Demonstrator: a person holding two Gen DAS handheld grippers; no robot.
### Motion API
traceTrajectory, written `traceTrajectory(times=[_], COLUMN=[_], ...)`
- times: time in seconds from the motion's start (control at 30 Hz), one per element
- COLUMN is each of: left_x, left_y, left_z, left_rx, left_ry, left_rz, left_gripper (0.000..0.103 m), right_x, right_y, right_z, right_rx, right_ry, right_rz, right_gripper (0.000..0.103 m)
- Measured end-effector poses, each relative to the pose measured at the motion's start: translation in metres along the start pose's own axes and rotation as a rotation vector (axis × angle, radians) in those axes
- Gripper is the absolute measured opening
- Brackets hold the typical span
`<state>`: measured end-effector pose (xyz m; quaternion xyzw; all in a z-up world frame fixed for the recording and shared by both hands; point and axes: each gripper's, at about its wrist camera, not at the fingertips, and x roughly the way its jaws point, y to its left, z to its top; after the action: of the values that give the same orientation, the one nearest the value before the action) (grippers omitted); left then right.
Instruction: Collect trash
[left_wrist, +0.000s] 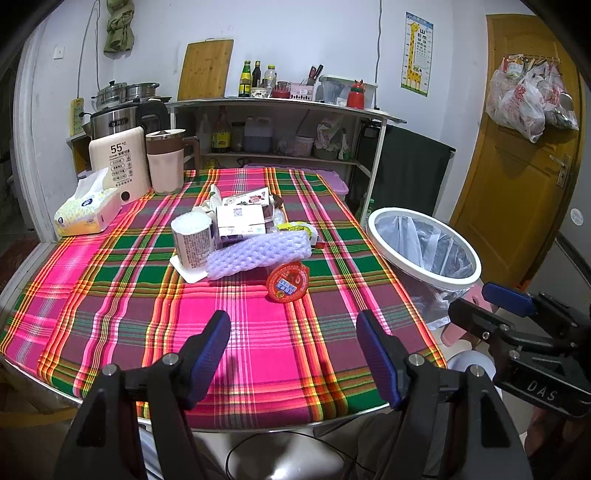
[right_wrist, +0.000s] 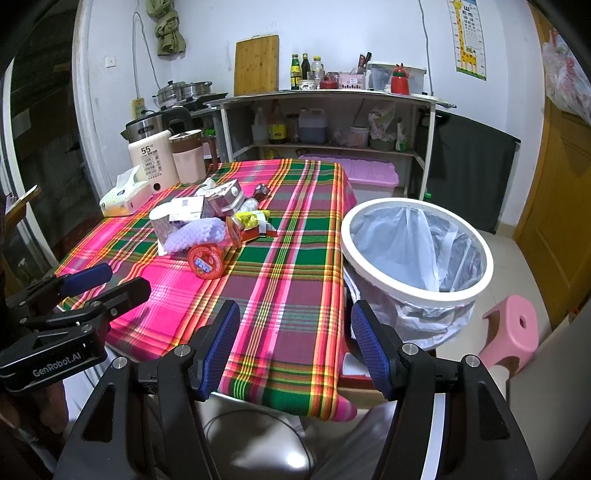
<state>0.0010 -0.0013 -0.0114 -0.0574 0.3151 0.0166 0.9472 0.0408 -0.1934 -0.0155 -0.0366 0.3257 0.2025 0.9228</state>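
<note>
While both grippers are being held wide open w/ nothing in them, left gripper and right gripper over the near edge of the plaid tablecloth, the trash pile is being left mid-table. A lined white bin is standing just beside the table's right edge, kitchen shelf behind.

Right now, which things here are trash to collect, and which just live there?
Job: red round lid, purple foam net, paper cup, small cartons, lined bin.
Lying about: tissue pack, jug, pink stool.
</note>
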Motion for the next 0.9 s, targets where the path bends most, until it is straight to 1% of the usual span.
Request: traceTrajectory(times=[0.33, 0.9], left_x=[0.0040, 0.0018], left_y=[-0.0024, -0.0022], left_z=[-0.0052, -0.0031], left_rx=[-0.001, -0.004], left_ry=[0.001, 0.004], left_rz=[-0.001, -0.003], left_gripper=[0.072, 0.072], right_x=[0.0005, 0.0015], right_y=[0.0001, 0.0003], right_z=[0.0005, 0.0000], right_rx=[-0.001, 0.000], right_ry=[0.003, 0.006], right_rz=[0.000, -0.001], right_gripper=[0.064, 0.064])
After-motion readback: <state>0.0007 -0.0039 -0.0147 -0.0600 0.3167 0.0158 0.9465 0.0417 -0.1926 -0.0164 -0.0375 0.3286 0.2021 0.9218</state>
